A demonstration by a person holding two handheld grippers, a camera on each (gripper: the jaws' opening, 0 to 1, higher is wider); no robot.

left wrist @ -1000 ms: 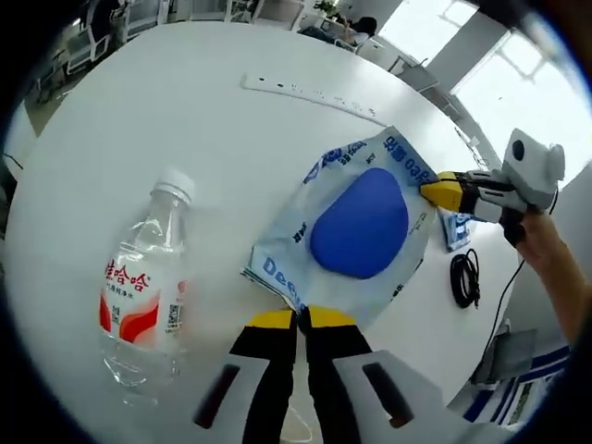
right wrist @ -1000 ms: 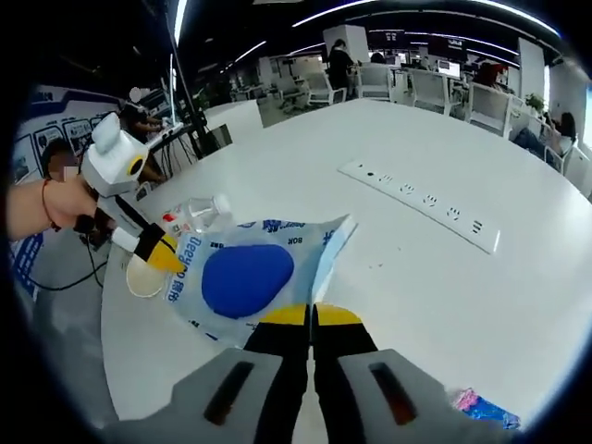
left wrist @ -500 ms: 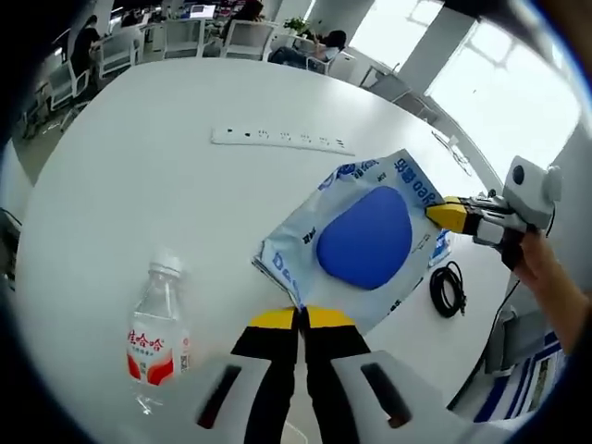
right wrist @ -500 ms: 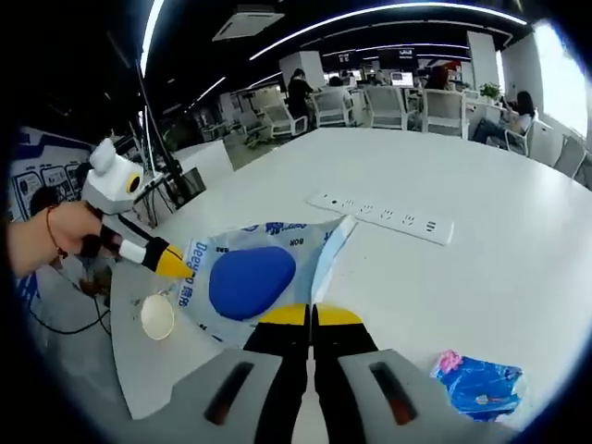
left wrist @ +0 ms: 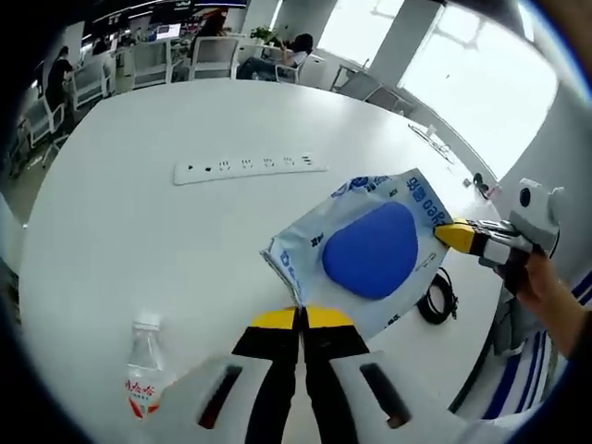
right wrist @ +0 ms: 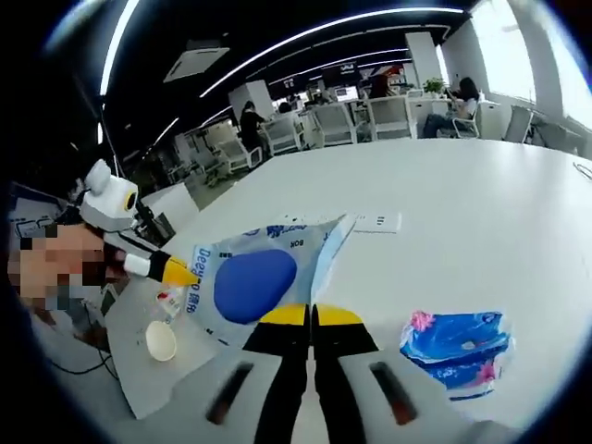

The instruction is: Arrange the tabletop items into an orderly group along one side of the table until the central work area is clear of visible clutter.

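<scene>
The blue-and-white bag (left wrist: 370, 250) hangs stretched between your two hand-held grippers, lifted off the white counter (left wrist: 139, 231). Your left hand-held gripper (left wrist: 301, 319) has its yellow-tipped jaws pressed together on the bag's near edge, so the bag spreads away from it with the big blue oval facing up. In the left gripper view your right hand-held gripper (left wrist: 458, 234) comes in from the right, its yellow tips clamped on the bag's far corner, with your hand (left wrist: 546, 291) behind it.

In the right gripper view the same bag (right wrist: 250, 277) runs forward from your right hand-held gripper (right wrist: 310, 316), whose jaws are pinched closed on its edge, and your left hand-held gripper (right wrist: 180, 272) grips the opposite corner at the left.

A water bottle (left wrist: 143, 375) with a red label lies on the counter to the left of your left hand-held gripper. A white power strip (left wrist: 250, 167) lies farther ahead of it, beyond the bag. A coiled black cable (left wrist: 435, 298) rests near the counter edge, below your right hand-held gripper. Just right of your right hand-held gripper sits a blue tissue pack (right wrist: 458, 347), and off to its left a paper cup (right wrist: 161, 340) stands near the counter edge.
</scene>
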